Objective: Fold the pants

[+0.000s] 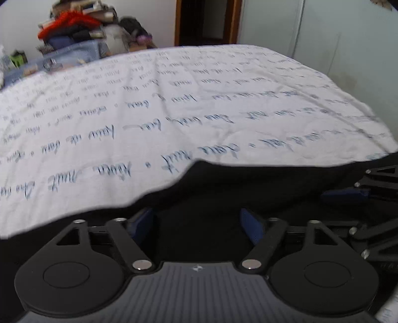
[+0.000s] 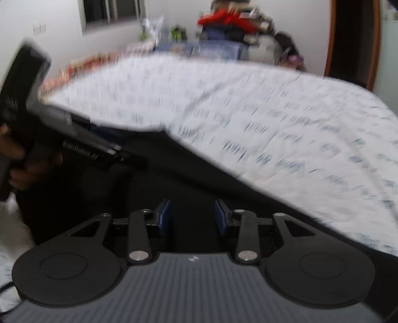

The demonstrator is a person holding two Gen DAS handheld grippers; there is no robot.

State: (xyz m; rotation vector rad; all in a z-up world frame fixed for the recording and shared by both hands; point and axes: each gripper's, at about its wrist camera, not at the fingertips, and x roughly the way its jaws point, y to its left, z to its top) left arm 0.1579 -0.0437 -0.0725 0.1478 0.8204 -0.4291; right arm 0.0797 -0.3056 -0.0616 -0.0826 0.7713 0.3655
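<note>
**Black pants on a bed, two claws above them**

While both cameras look down along their fingers, black pants (image 1: 223, 193) fill the lower part of each view, lying on a bed (image 1: 174, 99) covered by a white sheet printed with blue handwriting. From the left wrist camera, the pants' upper edge runs from nine o'clock up toward three o'clock, with bare sheet beyond it toward twelve.

The left claw (image 1: 197, 223) stands wide, its blue pads well apart over the dark cloth, with nothing pinched between them. At three o'clock in this view, the other claw's black linkage and a blue pad show above the pants.

From the right wrist camera, which is blurred, the right claw (image 2: 192, 216) is narrower, its blue pads part open with dark cloth behind the gap; whether cloth sits between them cannot be told. At nine o'clock, a hand (image 2: 15, 159) grips the handle of the left tool above the pants.

Beyond the bed, at twelve o'clock, sits a pile of clothes and boxes (image 1: 79, 29), beside a dark doorway (image 1: 206, 22).
</note>
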